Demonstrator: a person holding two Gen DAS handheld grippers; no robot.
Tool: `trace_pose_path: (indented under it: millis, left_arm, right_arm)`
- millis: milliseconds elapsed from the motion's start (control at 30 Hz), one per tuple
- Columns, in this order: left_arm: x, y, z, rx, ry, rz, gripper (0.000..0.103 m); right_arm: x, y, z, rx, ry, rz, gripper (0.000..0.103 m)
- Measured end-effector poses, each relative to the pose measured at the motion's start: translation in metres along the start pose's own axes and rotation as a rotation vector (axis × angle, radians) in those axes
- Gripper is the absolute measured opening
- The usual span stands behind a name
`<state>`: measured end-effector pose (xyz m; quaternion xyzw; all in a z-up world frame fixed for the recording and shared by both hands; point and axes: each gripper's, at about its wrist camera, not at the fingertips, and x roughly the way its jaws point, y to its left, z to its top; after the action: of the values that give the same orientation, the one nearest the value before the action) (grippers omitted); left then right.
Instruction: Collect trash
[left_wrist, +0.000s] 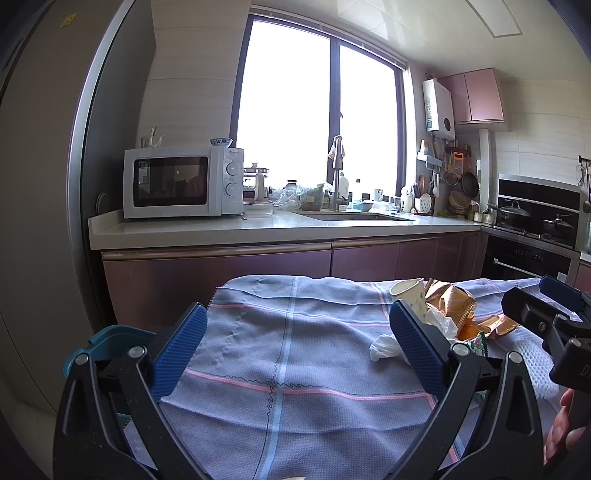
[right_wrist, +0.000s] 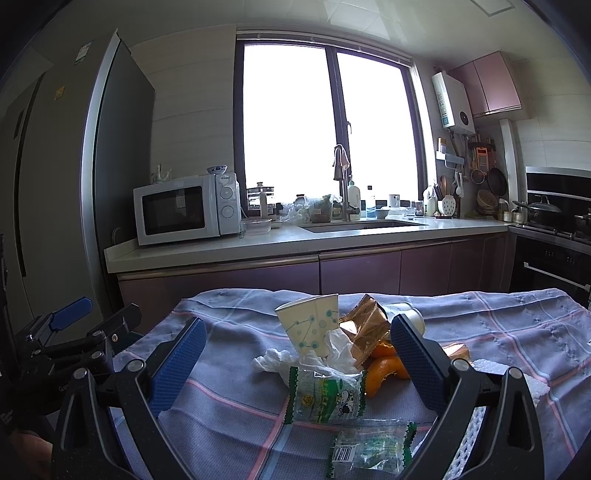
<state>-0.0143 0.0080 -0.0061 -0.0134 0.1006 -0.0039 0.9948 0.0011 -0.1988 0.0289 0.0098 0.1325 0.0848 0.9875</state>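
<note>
A pile of trash lies on a blue checked cloth (right_wrist: 229, 413): a paper cup (right_wrist: 310, 325) on its side, a crumpled white tissue (right_wrist: 273, 358), a gold wrapper (right_wrist: 365, 325), orange peel (right_wrist: 384, 369), and two green-and-clear snack wrappers (right_wrist: 325, 398) (right_wrist: 373, 446). My right gripper (right_wrist: 297, 363) is open, its jaws on either side of the pile. My left gripper (left_wrist: 297, 345) is open and empty over bare cloth (left_wrist: 288, 369), left of the pile; the cup (left_wrist: 408, 290), tissue (left_wrist: 384, 347) and gold wrapper (left_wrist: 450, 299) lie by its right finger.
A teal bin (left_wrist: 107, 339) sits at the cloth's left edge behind my left gripper. White foam netting (right_wrist: 517, 380) lies on the right. Behind the table runs a kitchen counter (right_wrist: 258, 243) with a microwave (right_wrist: 184, 208), a sink and a stove.
</note>
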Motion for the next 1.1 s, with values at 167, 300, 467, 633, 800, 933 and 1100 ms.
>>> trace_pose_path:
  millis: [167, 300, 467, 633, 800, 933, 1100]
  left_arm:
    - [0.004, -0.002, -0.002, 0.004, 0.013, -0.004, 0.097]
    - [0.008, -0.004, -0.002, 0.003, 0.025, -0.016, 0.097]
    - [0.015, -0.008, -0.003, 0.011, 0.052, -0.043, 0.097]
    - [0.023, -0.018, -0.005, 0.036, 0.095, -0.092, 0.097]
    - [0.043, -0.028, -0.008, 0.036, 0.180, -0.173, 0.097]
    - [0.066, -0.039, -0.009, 0.053, 0.248, -0.242, 0.097]
    - [0.090, -0.055, -0.016, 0.057, 0.329, -0.361, 0.097]
  right_arm:
    - [0.001, -0.001, 0.001, 0.002, 0.008, 0.004, 0.096]
    - [0.003, -0.003, 0.002, 0.003, 0.018, 0.009, 0.096]
    - [0.008, -0.009, 0.001, 0.016, 0.041, 0.013, 0.096]
    - [0.012, -0.020, -0.002, 0.022, 0.071, 0.003, 0.096]
    - [0.023, -0.046, -0.008, 0.053, 0.143, -0.032, 0.096]
    - [0.031, -0.069, -0.015, 0.087, 0.206, -0.055, 0.096]
    - [0.029, -0.094, -0.022, 0.126, 0.232, -0.091, 0.091]
